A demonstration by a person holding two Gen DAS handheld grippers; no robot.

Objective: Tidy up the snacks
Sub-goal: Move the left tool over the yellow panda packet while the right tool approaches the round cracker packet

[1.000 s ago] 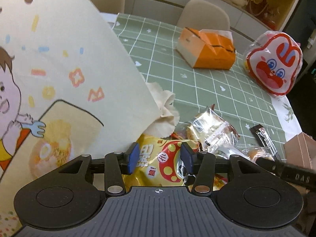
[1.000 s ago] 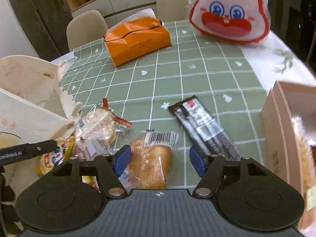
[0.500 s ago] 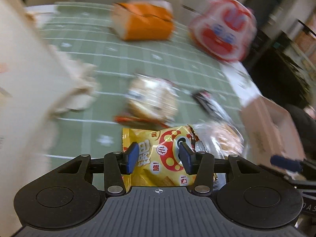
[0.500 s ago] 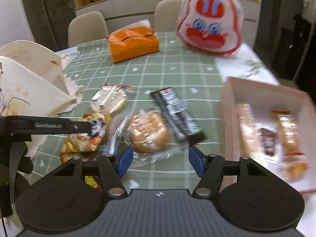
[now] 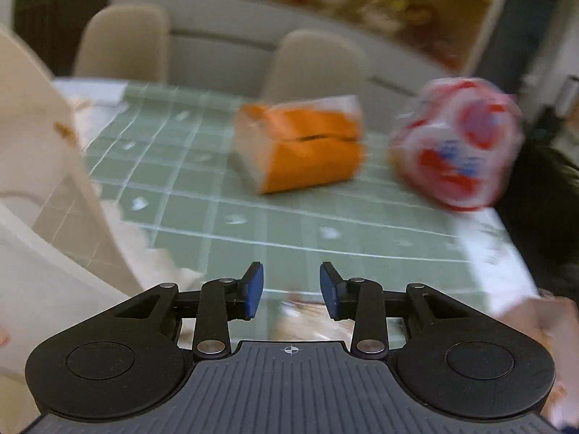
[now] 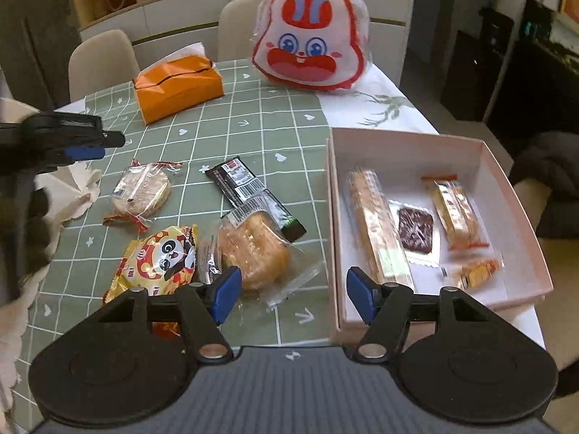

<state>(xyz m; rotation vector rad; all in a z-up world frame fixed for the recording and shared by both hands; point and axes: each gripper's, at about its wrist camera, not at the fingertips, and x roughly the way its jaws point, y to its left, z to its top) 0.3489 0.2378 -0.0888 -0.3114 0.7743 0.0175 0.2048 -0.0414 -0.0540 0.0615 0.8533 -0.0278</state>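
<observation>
The yellow panda snack packet (image 6: 159, 258) lies flat on the worktop (image 6: 253, 123), its print too small to read. Left hand-held gripper (image 5: 291, 291), just narrowed, grips nothing; right hand-held gripper (image 6: 293, 294) stands released.

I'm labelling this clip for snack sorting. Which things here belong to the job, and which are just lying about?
Job:
pink box
panda snack bag
bun
round cracker pack
black bar

Lying about:
orange tissue box
rabbit bag
chairs
</observation>
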